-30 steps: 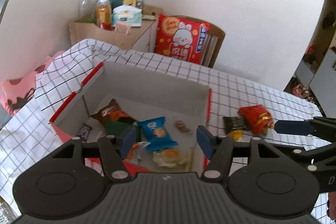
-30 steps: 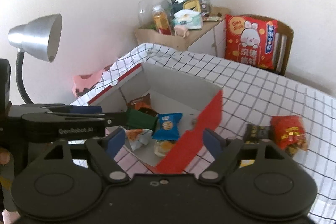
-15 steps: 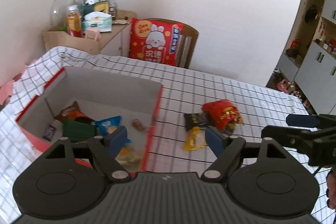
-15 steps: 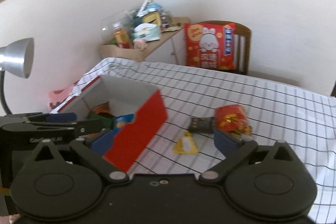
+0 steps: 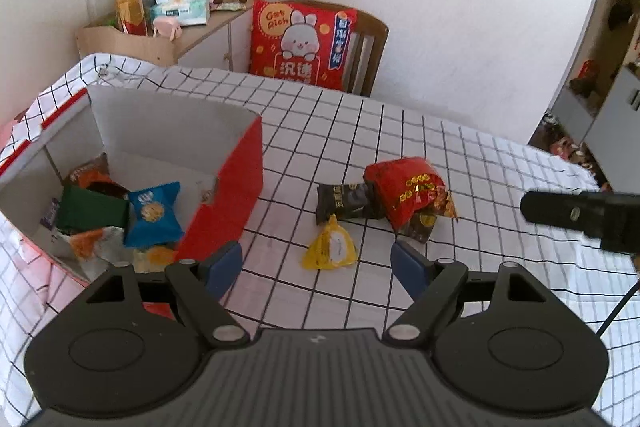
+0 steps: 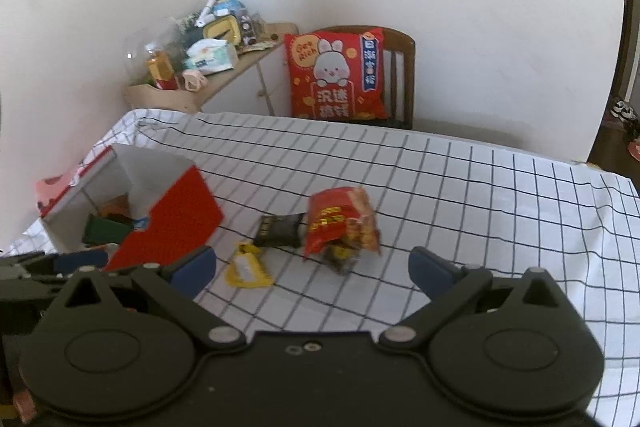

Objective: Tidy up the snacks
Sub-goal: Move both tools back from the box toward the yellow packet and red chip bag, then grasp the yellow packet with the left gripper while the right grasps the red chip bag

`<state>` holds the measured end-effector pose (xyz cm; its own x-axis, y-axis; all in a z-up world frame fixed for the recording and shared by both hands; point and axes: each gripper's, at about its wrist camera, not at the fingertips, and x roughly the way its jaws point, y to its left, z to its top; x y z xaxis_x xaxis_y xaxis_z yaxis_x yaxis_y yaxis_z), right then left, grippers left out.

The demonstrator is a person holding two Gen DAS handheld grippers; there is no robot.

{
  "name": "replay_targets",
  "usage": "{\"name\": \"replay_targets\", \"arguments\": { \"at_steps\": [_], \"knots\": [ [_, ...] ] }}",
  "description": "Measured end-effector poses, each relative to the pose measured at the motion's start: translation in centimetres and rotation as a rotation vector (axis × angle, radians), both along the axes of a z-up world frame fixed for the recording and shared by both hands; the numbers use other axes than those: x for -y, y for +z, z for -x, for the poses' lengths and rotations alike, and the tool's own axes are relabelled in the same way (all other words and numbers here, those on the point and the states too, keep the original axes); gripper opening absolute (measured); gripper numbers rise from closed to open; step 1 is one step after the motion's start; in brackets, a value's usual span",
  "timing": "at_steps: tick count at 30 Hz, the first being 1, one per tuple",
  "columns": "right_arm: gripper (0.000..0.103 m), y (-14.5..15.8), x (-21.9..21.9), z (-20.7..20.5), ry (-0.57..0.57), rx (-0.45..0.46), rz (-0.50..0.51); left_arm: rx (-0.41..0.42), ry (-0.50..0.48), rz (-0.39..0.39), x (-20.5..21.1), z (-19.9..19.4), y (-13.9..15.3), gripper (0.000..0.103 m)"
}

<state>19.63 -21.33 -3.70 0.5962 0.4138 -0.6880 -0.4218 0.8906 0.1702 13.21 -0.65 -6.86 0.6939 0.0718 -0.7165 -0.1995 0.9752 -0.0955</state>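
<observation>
A red and white box [image 5: 236, 183] stands open on the checked tablecloth and holds several snack packets, among them a blue one [image 5: 154, 213] and a green one [image 5: 90, 213]. To its right lie a yellow packet [image 5: 331, 246], a black packet [image 5: 344, 202] and a red bag [image 5: 408, 189]. My left gripper [image 5: 318, 263] is open and empty, just short of the yellow packet. My right gripper [image 6: 312, 269] is open and empty, near the red bag [image 6: 338, 221], black packet [image 6: 280, 229] and yellow packet [image 6: 246, 269]. The box [image 6: 172, 217] is at its left.
A chair with a red rabbit cushion [image 5: 302, 45] stands behind the table. A wooden side cabinet [image 5: 168, 39] with bottles and tissues is at the back left. The right gripper's finger [image 5: 580, 213] shows at the right edge of the left wrist view.
Both grippers have swung right, away from the box and toward the loose packets on the cloth. Both stay open and empty.
</observation>
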Motion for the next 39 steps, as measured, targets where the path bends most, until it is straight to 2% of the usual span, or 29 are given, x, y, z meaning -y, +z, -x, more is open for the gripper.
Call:
{"name": "replay_targets", "arguments": {
  "at_steps": [10,19,31,33,35,37,39],
  "knots": [
    [0.103,-2.9,-0.5,-5.8,0.037,-0.083,0.035,-0.081,0.091,-0.018,2.7,-4.5,-3.6,0.082],
    [0.102,-6.5,-3.4,-10.2,0.079,-0.128,0.083,-0.195,0.146,-0.024,2.1,-8.7,-7.3,0.081],
    [0.100,-10.3,-6.1,-13.3,0.113,-0.178,0.124,-0.254,0.127,0.012,1.4,-11.2,-9.4,0.080],
    [0.098,-10.6,-6.3,-13.6,0.119,-0.185,0.121,-0.255,0.117,0.017,1.5,-11.4,-9.6,0.076],
    [0.094,-10.8,-6.6,-13.6,0.130,-0.179,0.132,-0.265,0.110,0.022,1.4,-11.6,-9.8,0.066],
    [0.086,-10.9,-6.8,-13.5,0.135,-0.172,0.146,-0.270,0.109,0.025,1.4,-11.6,-9.9,0.058],
    [0.083,-10.9,-6.7,-13.5,0.129,-0.168,0.148,-0.268,0.106,0.024,1.3,-11.6,-10.0,0.057]
  ]
}}
